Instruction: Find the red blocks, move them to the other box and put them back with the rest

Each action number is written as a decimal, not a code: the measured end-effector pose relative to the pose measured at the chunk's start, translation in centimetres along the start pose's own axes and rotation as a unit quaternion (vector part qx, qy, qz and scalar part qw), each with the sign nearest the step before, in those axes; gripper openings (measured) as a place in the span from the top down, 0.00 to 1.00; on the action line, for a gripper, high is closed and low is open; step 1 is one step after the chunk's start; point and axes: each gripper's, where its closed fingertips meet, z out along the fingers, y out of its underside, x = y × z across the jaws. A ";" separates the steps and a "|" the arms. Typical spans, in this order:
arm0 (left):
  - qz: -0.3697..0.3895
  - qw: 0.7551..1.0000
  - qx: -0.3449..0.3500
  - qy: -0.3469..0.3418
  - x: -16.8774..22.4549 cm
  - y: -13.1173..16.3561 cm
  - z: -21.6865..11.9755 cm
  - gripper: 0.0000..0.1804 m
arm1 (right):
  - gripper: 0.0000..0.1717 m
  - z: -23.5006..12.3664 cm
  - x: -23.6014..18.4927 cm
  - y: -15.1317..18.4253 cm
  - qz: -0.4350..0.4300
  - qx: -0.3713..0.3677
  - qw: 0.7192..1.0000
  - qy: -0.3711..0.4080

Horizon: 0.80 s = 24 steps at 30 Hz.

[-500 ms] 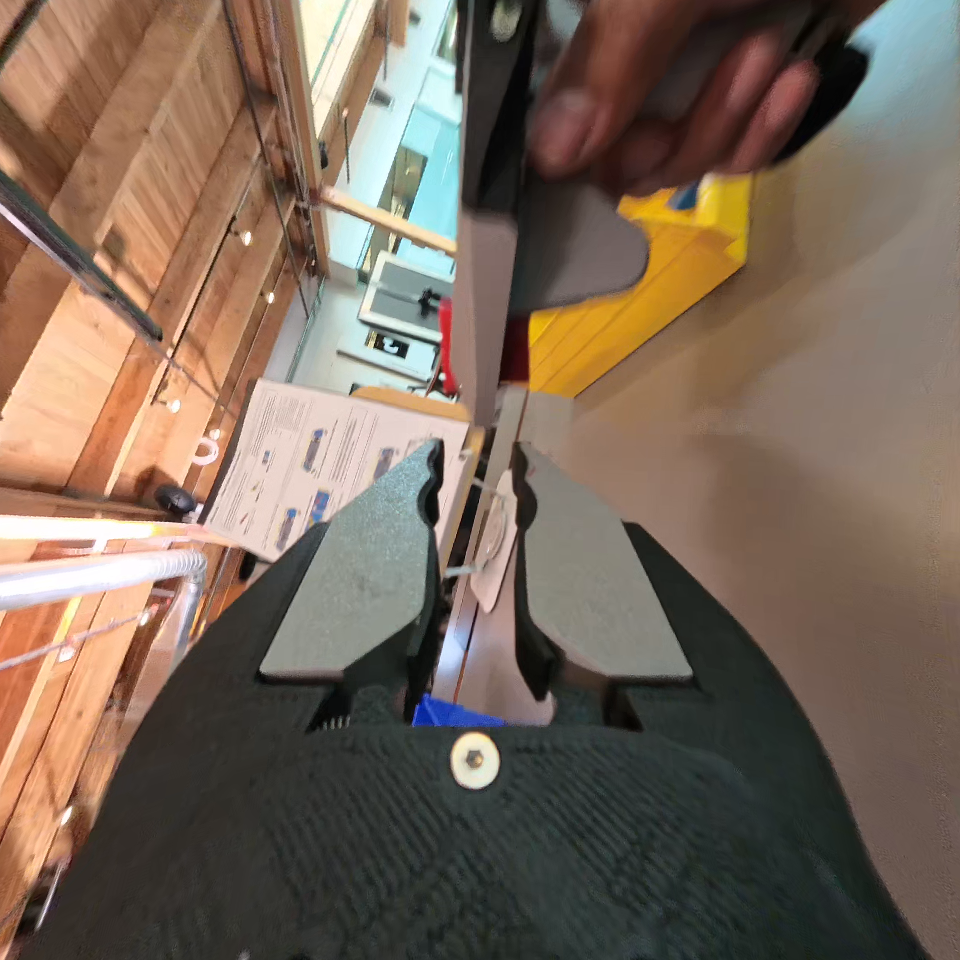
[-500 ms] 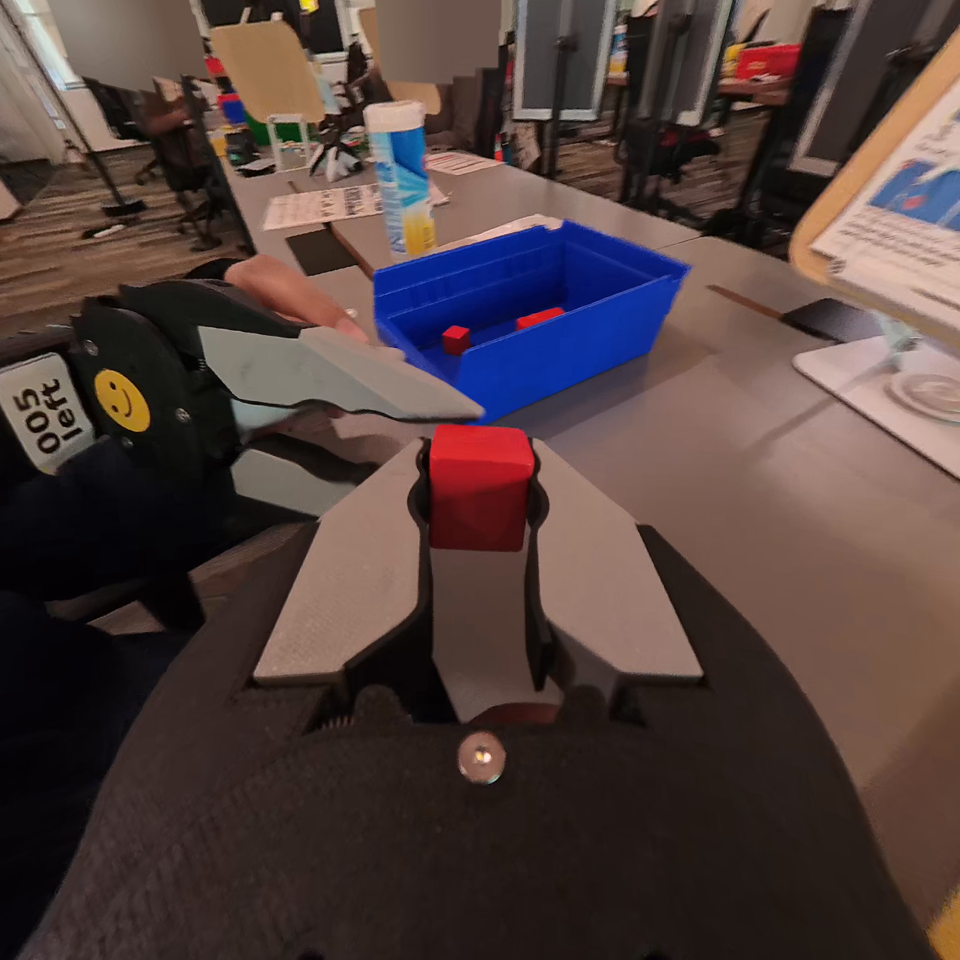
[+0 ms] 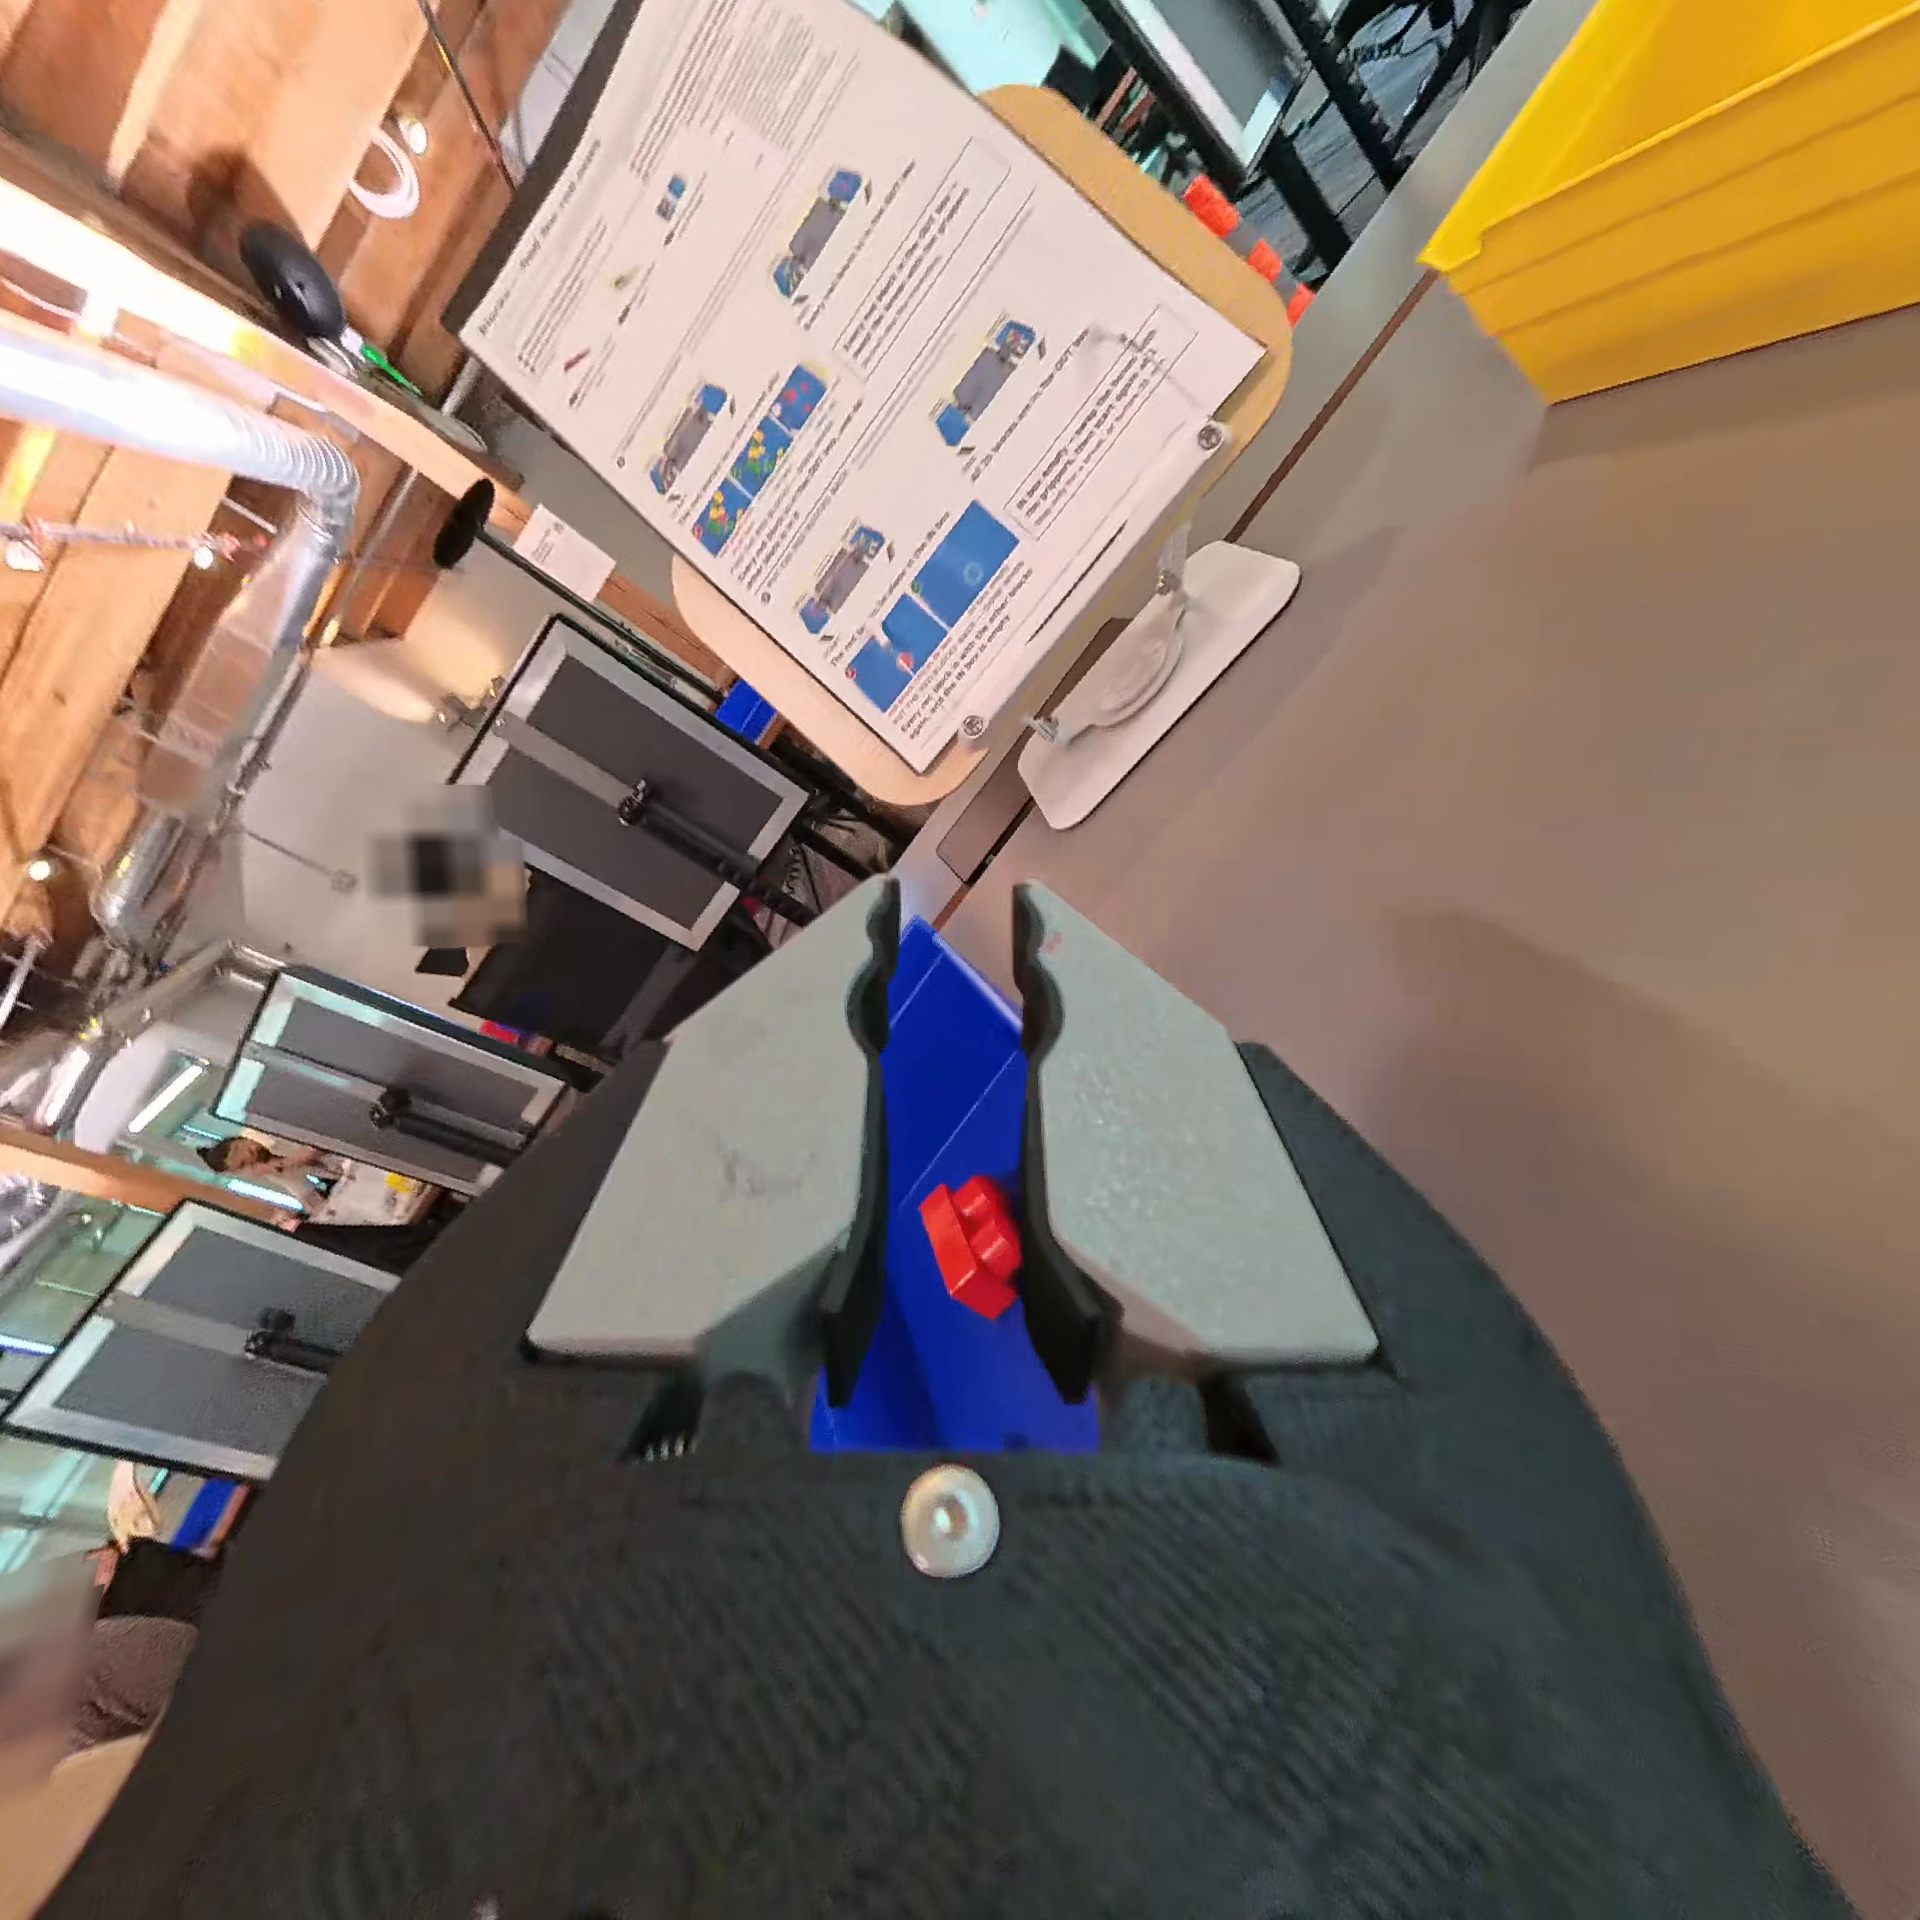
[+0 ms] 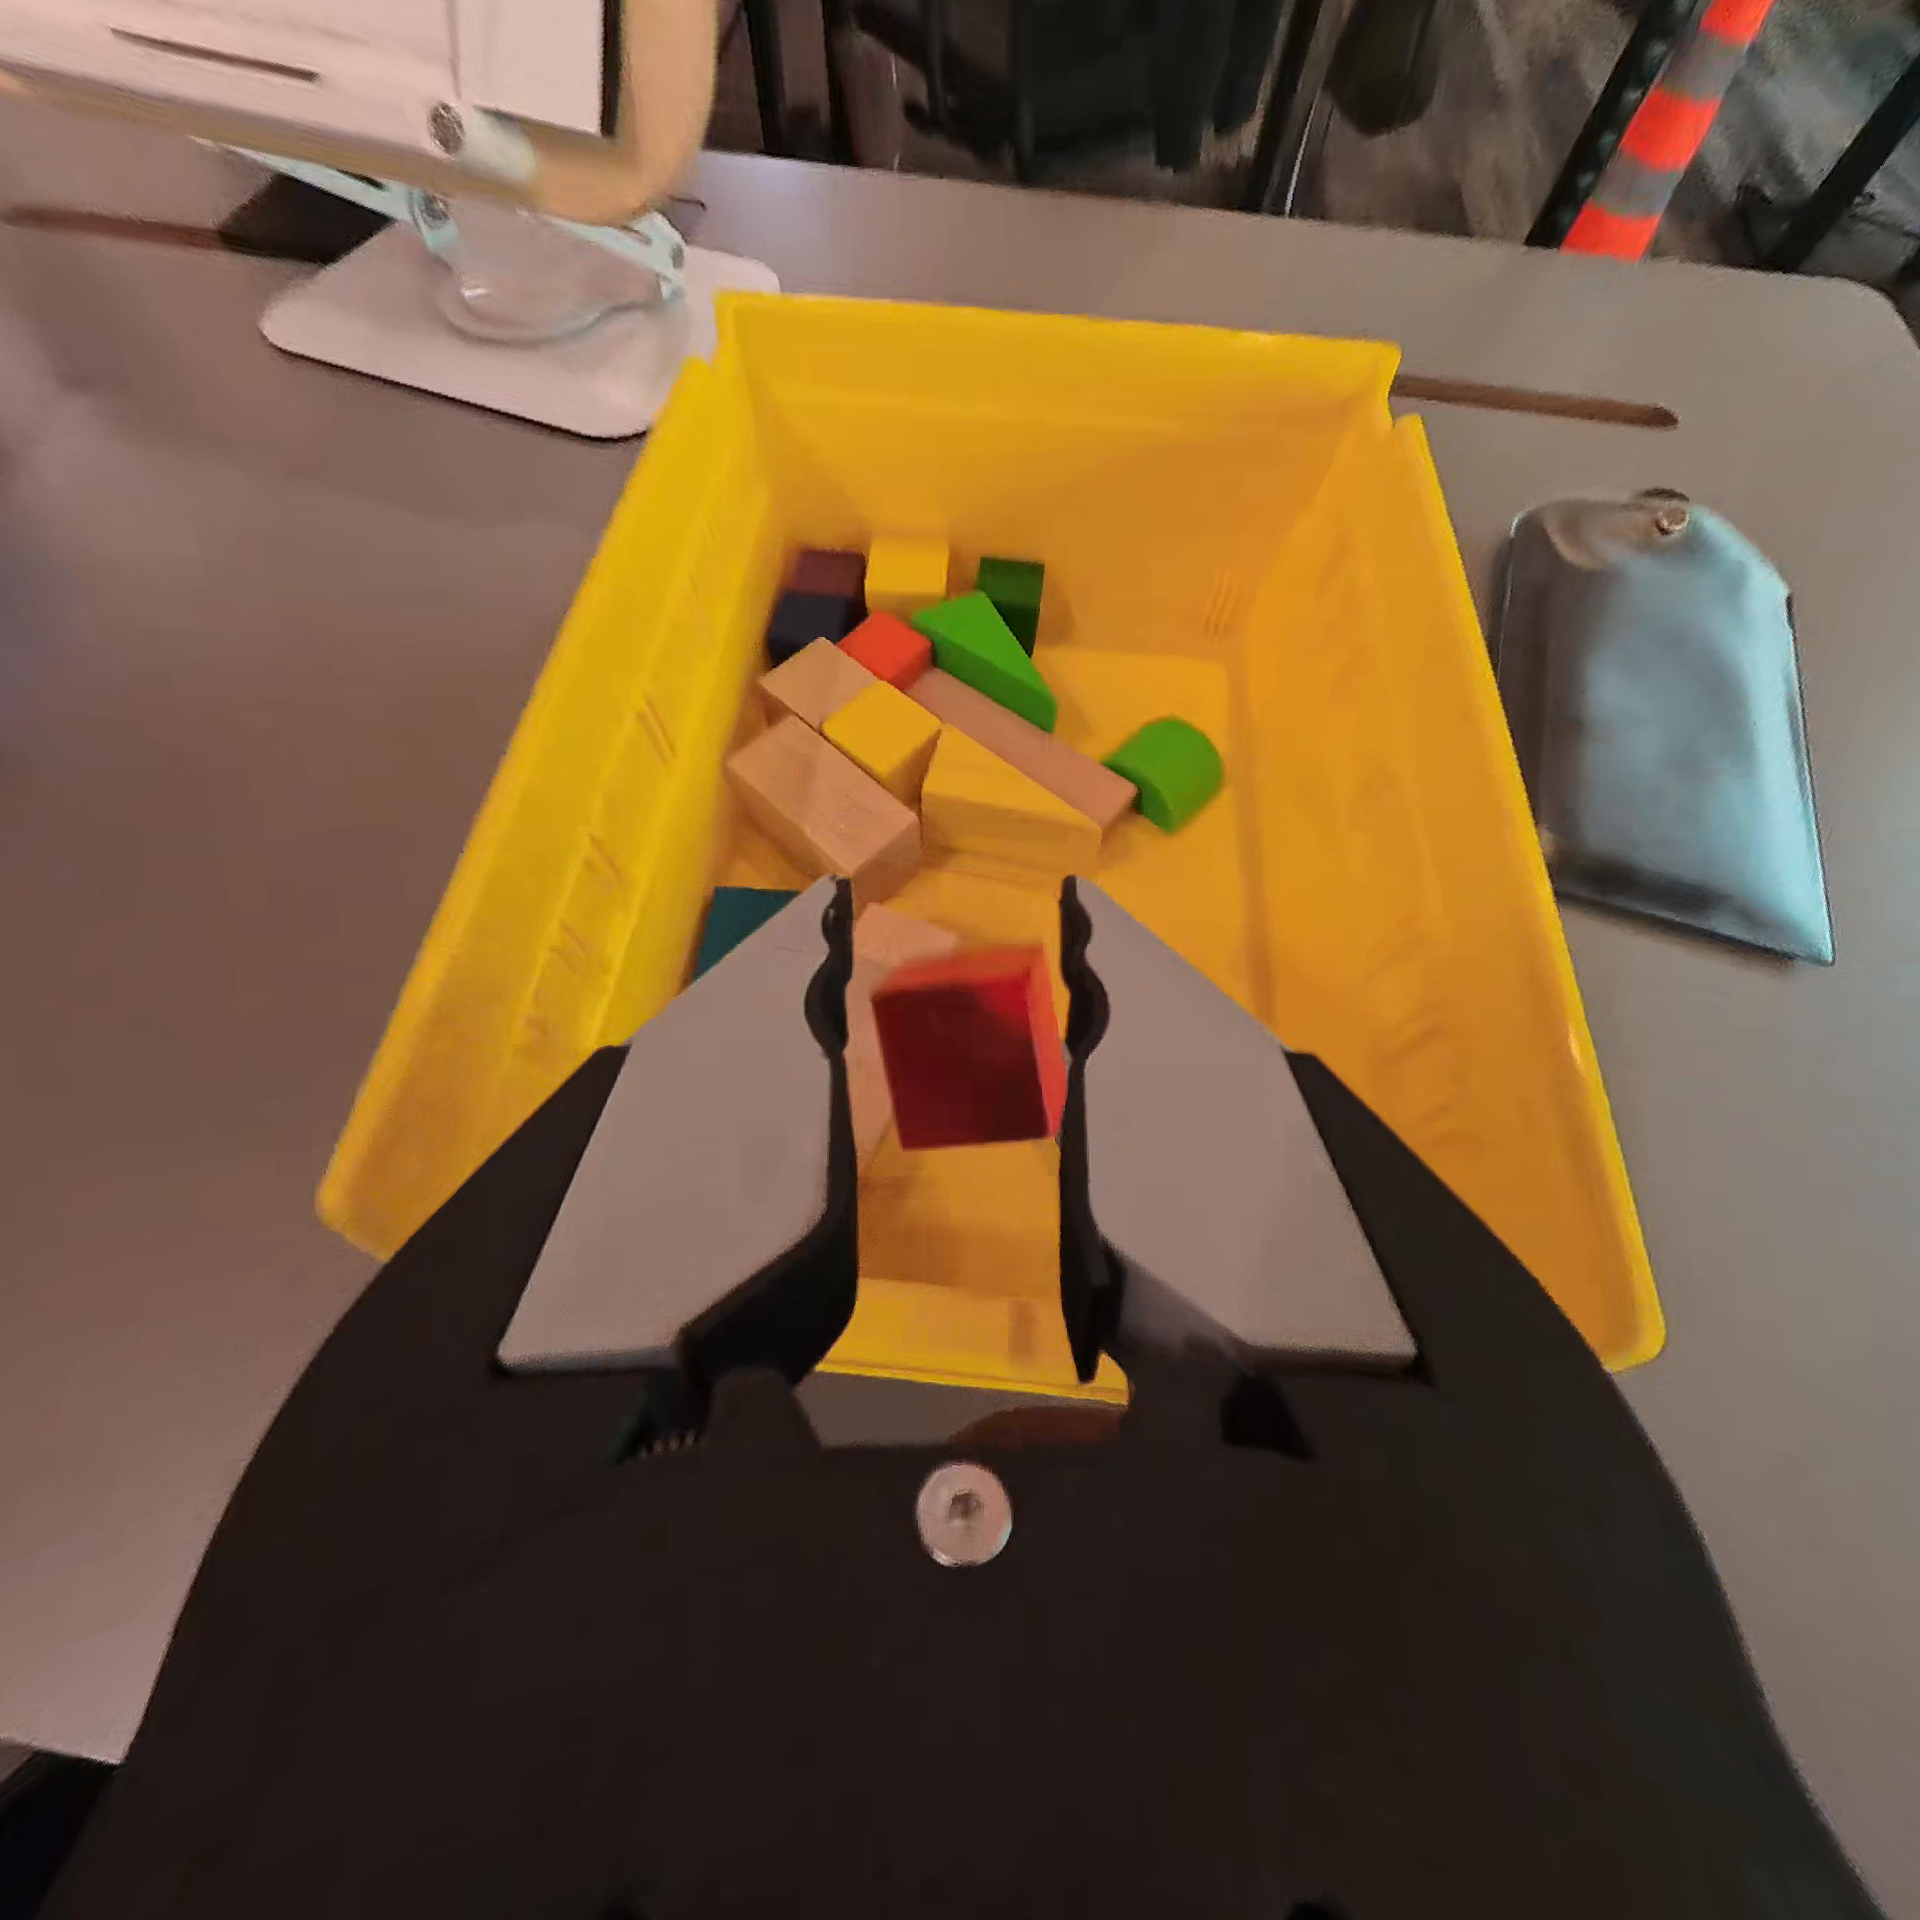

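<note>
In the right wrist view my right gripper hangs over the yellow box. Its jaws stand apart. A red block, blurred by motion, is between the fingers, with a gap on its left side, so it is not pressed by both pads. Several wooden, yellow and green blocks and an orange-red one lie in the box. In the left wrist view my left gripper is open and empty over the blue box. A red studded block lies inside that box.
An instruction sheet on a board stands on a white base behind the boxes. A grey pouch lies right of the yellow box. A corner of the yellow box shows in the left wrist view. The table is grey.
My right gripper carried the red block from near the blue box to over the yellow box, then its jaws widened and the block left the grasp. My left gripper swung over the blue box.
</note>
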 end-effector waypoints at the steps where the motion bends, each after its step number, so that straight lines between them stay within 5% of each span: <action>1: -0.006 1.000 -0.002 0.003 -0.1 0.2 0.0 0.89 | 0.78 0.0 0.1 0.0 0.001 0.001 1.000 0.001; 10: -0.068 0.994 -0.074 0.045 0.2 3.8 1.0 0.87 | 0.78 -2.9 -2.7 -3.1 -0.003 0.070 0.996 -0.052; 16: -0.273 0.933 -0.140 0.191 2.3 9.3 2.2 0.74 | 0.78 -4.7 -4.5 -4.5 -0.026 0.101 0.992 -0.066; 24: -0.313 0.915 -0.228 0.115 -0.5 17.4 3.7 0.71 | 0.77 -4.3 -6.2 -4.4 -0.043 0.096 0.991 -0.083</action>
